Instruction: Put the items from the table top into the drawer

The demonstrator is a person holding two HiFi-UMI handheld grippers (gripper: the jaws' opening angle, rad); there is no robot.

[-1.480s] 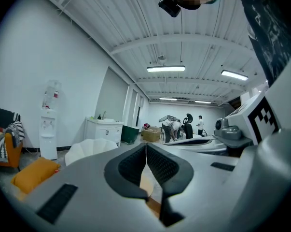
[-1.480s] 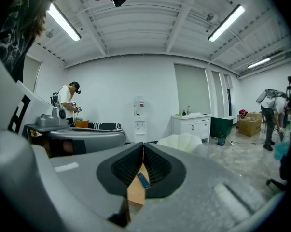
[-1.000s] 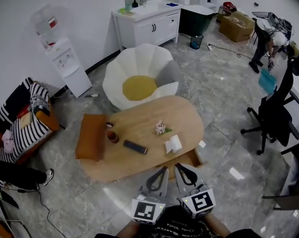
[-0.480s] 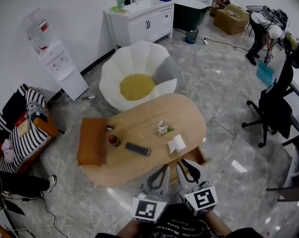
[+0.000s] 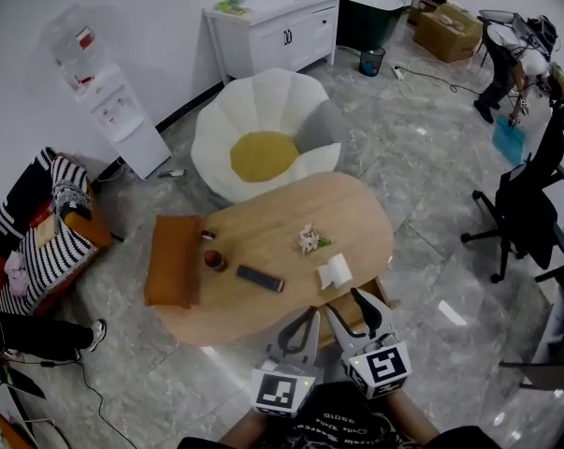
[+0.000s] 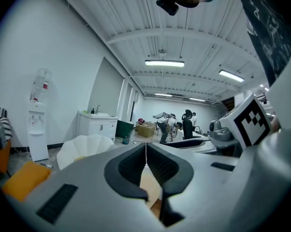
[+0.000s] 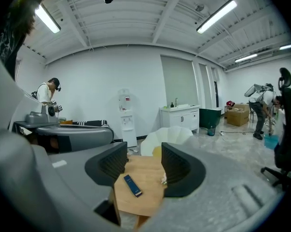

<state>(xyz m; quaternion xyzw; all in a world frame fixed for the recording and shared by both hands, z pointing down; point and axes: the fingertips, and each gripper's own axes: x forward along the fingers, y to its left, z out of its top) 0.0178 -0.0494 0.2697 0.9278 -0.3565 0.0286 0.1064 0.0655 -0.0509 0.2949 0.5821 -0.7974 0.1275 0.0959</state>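
The oval wooden table (image 5: 272,215) carries a dark remote (image 5: 260,278), a folded white tissue (image 5: 334,271), a small pink flower (image 5: 310,239) and a brown cup (image 5: 214,260). An orange cushion (image 5: 174,258) lies on its left end. Under the near right edge the drawer (image 5: 373,299) stands pulled out. My left gripper (image 5: 310,314) is at the table's near edge with its jaws shut and empty; its tips meet in the left gripper view (image 6: 145,148). Beside it, my right gripper (image 5: 345,303) is opening above the drawer, with nothing between its jaws (image 7: 144,162). The remote (image 7: 132,185) shows beyond them.
A white petal-shaped chair (image 5: 263,110) with a yellow seat stands behind the table. A black office chair (image 5: 525,215) is at the right, a striped seat (image 5: 40,237) at the left. A water dispenser (image 5: 122,120) and a white cabinet (image 5: 272,31) line the wall. A person (image 5: 511,59) bends at the far right.
The right gripper's jaws have parted from shut to open. Both grippers have shifted a little by the table's near edge.
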